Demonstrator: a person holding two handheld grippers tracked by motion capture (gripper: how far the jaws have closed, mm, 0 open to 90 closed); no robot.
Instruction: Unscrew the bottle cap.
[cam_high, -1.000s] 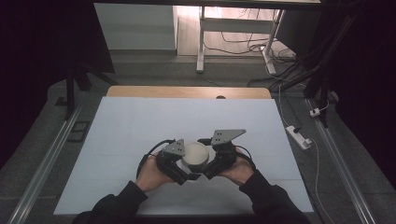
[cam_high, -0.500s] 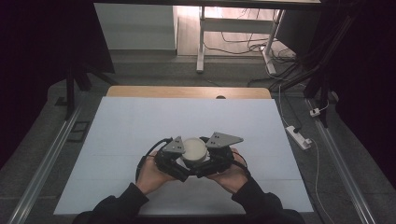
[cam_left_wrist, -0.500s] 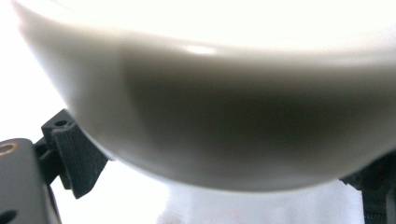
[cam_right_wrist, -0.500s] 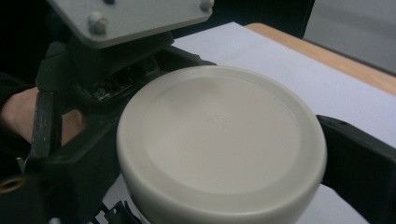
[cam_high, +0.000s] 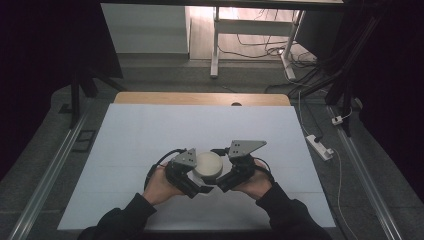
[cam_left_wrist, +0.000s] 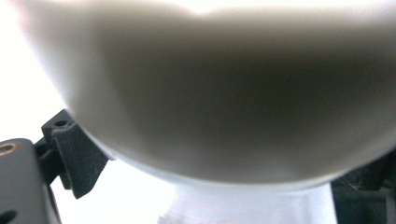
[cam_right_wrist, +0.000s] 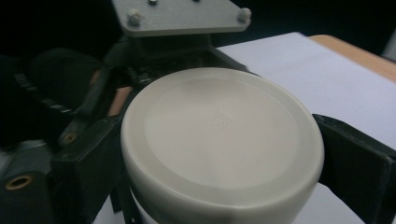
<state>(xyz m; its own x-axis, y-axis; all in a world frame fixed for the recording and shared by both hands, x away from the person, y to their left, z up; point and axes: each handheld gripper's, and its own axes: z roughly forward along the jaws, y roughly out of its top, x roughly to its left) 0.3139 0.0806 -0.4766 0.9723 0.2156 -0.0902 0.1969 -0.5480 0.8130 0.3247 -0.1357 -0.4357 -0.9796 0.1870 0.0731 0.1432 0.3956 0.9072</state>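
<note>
1. Left gripper (cam_high: 192, 176), held in the left hand (cam_high: 161, 185), near edge of the surface (cam_high: 150, 130), slightly left of centre. Fingers (cam_left_wrist: 70, 154) closed on the lower wall of the jar (cam_high: 208, 167), which looms pale and blurred right against the left gripper view. Placed much as half a second back; hand drawn in closer than a second back.
2. Jar: white, round, upright, between the two grippers. Same spot as in the earlier pictures, neither lifted nor slid.
3. Lid (cam_right_wrist: 219, 126): flat, cream, seated square on the jar, with no gap to be made out at the rim.
4. Right gripper (cam_high: 231, 176), held in the right hand (cam_high: 260, 182), just right of the jar. Fingers (cam_right_wrist: 355, 158) pressed against opposite sides of the lid, gripping it. Grey plate on top turned a little against a second back, then partly returned.
5. Reading of the change: small rocking at the right wrist with the jar braced from the left, so probably a twist on the lid under way, with nothing loosened so far. Lid-opening judged at an early stage.
6. Surroundings, left to right: metal rail (cam_high: 50, 170) on the floor beside the surface; wooden strip (cam_high: 200, 98) along the far edge; white power strip (cam_high: 319, 146) on the floor at right, well apart.
7. Obstructions: none near the jar; the grippers' own cables looped close by the hands.
</note>
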